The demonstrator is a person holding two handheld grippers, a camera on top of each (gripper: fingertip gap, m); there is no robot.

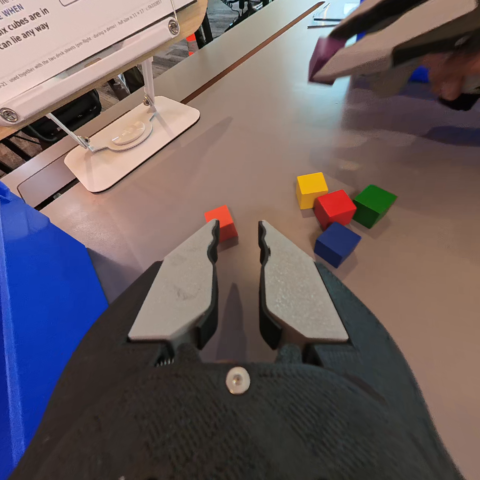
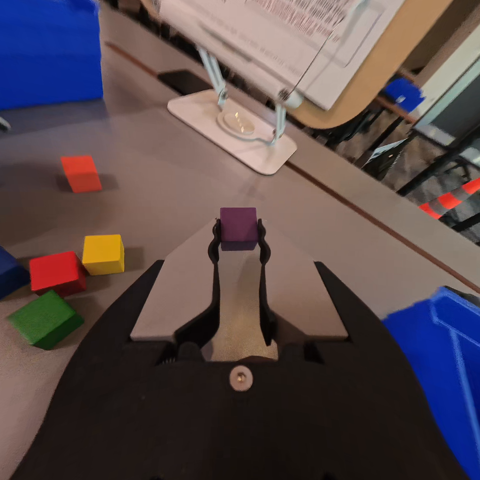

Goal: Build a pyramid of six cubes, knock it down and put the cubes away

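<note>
My right gripper (image 2: 238, 228) is shut on a purple cube (image 2: 238, 224) and holds it above the grey table; it shows blurred in the left wrist view (image 1: 324, 58) at the upper right. My left gripper (image 1: 238, 232) is open and empty, just above the table, with an orange cube (image 1: 224, 220) right behind its left fingertip. Yellow (image 1: 310, 188), red (image 1: 335, 207), green (image 1: 372, 205) and blue (image 1: 336, 242) cubes lie clustered on the table to its right. The right wrist view shows the orange (image 2: 81, 173), yellow (image 2: 104, 254), red (image 2: 55, 270) and green (image 2: 45, 318) cubes at the left.
A white stand (image 1: 130, 153) holding a printed sheet (image 1: 78, 44) stands at the back of the table. A blue bin (image 1: 39, 298) is close on my left gripper's left. Another blue bin (image 2: 441, 363) sits at the lower right of the right wrist view. The grippers' ends are close to 20 cm from one another.
</note>
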